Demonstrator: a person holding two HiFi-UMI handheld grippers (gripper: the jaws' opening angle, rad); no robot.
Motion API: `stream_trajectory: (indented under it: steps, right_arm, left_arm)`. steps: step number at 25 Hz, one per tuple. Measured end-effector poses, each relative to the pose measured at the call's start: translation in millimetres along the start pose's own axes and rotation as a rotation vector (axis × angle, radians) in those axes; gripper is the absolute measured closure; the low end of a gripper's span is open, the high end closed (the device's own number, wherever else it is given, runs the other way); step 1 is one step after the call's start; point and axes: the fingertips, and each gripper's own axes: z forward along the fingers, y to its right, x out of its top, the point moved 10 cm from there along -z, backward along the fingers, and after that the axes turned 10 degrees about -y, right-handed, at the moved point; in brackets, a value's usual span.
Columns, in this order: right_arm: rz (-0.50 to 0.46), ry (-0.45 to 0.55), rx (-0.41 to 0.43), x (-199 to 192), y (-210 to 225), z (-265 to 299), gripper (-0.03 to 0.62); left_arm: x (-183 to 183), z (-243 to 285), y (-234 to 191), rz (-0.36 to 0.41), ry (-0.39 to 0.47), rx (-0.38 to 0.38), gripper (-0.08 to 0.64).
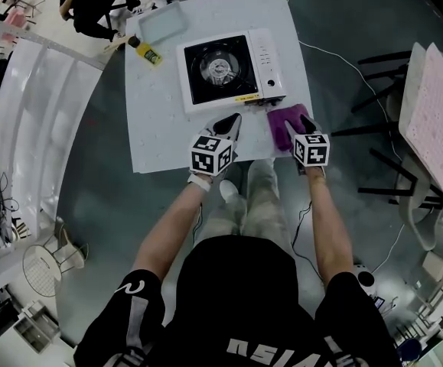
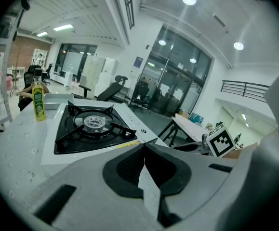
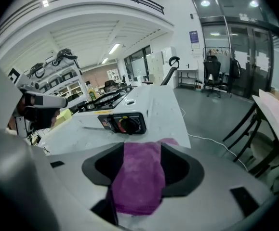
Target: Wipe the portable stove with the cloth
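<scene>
— Closest in?
— On the left grey hand-held gripper (image 2: 144, 147): jaws pressed together, empty, near the stove's front edge. On the right grey hand-held gripper (image 3: 142, 147): spread wide, straddling the fuzzy purple folded cloth (image 3: 139, 177), flat by the table's near right edge.
— Beyond?
— Just behind the cloth: boxy white metal portable stove (image 1: 265, 60), black recessed top, knob facing front. Left of it, bare speckled white tabletop (image 1: 156, 136). Farther: yellow-green bottle (image 1: 146, 53), pale rectangular tray (image 1: 162, 23). All round, glossy grey floor (image 1: 106, 174).

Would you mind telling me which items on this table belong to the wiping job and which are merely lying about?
For the job:
- portable stove
- purple cloth

Lying about:
- yellow bottle
- white tray
</scene>
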Motion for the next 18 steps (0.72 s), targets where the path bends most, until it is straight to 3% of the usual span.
stream_trajectory:
  steps: [5,18]
  right_arm:
    - [-0.015,-0.059,-0.010,-13,7,17,0.350]
    - [-0.057,-0.146,-0.084,-26,2,35,0.347]
  left_arm:
    - [-2,17,0,-0.002,-0.021,-0.008,0.551]
    - [-4,19,3,-0.022,-0.041,-0.004,0.551]
